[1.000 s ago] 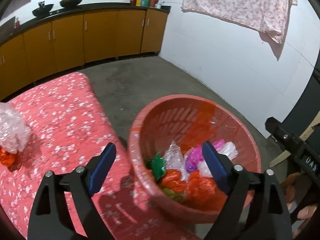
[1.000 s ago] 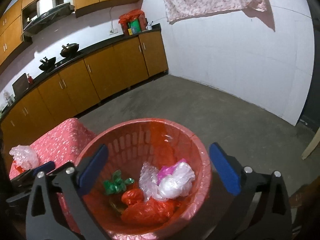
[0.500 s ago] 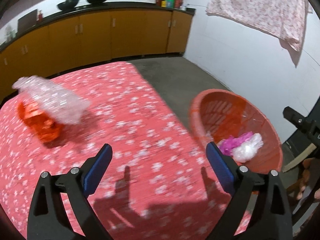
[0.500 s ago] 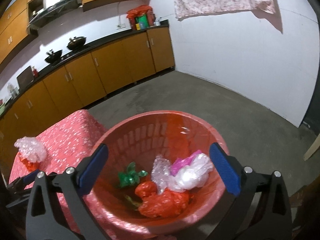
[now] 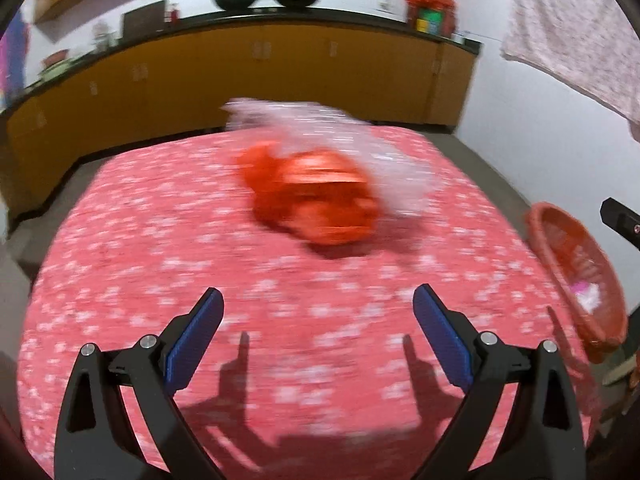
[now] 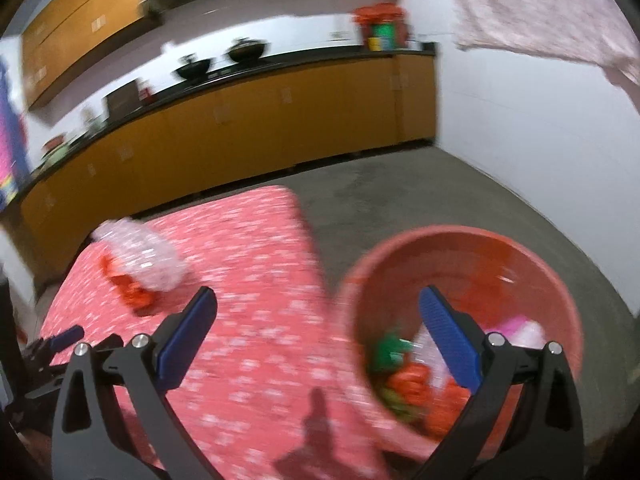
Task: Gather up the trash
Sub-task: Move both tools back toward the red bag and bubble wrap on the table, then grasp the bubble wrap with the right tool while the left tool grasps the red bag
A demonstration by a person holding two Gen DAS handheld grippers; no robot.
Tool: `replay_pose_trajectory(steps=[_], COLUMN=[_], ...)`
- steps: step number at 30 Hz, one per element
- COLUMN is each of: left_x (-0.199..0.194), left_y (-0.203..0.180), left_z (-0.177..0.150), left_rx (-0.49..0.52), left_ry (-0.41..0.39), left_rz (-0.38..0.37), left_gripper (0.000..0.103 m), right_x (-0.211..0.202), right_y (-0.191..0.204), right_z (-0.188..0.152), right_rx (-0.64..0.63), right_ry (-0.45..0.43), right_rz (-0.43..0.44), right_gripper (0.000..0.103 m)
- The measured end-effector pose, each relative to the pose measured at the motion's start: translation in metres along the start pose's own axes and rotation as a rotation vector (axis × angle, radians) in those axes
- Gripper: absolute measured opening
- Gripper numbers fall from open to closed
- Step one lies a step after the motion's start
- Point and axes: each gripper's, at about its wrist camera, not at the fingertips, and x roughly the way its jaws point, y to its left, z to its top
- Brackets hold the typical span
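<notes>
Each handheld tool was the same build. The left gripper [image 5: 318,328] had two matte black arms with triangular cut-outs, each arm ending in a flat blue ribbed pad, and a pair of round silver screw heads sat near each pad's base. The right gripper [image 6: 318,332] matched it: black frame, blue pads, silver screws. Its pads looked ribbed too, though blur made that uncertain.

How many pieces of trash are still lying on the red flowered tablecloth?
2: a crumpled orange plastic bag mid-table, and a clear bubble-wrap bag touching it on its far side. Blur could hide small scraps.
</notes>
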Motion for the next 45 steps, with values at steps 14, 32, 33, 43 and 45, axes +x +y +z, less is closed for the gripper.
replay_pose_trajectory(steps=[14,32,33,43,45], left_x=[0.000,0.006,0.006,0.033,0.042], left_y=[0.090,0.058,0.053,0.015,0.008], left_z=[0.012,0.033,0.035,0.063,0.068], left_rx=[-0.146,-0.138,-0.135,-0.119,-0.117], left_ry=[-0.046,-0.079,-0.082,-0.076,-0.062], left_rz=[0.102,0.016,0.007,-0.031,-0.022], left_gripper=[0.095,0.097,0.098,0.101,0.101], right_x=[0.078,0.118,0.114,0.082,0.079], right_y=[0.152,0.158,0.155,0.102,0.091], right_z=[0.019,0.023,0.023,0.021,0.018], right_rx=[-0.188,-0.180,-0.171,-0.069,-0.049], right_ry=[0.042,0.171,0.159,0.067,0.062], right_rz=[0.205,0.259,0.257,0.069,0.029], right_gripper=[0.085,0.017,0.016,0.016,0.016])
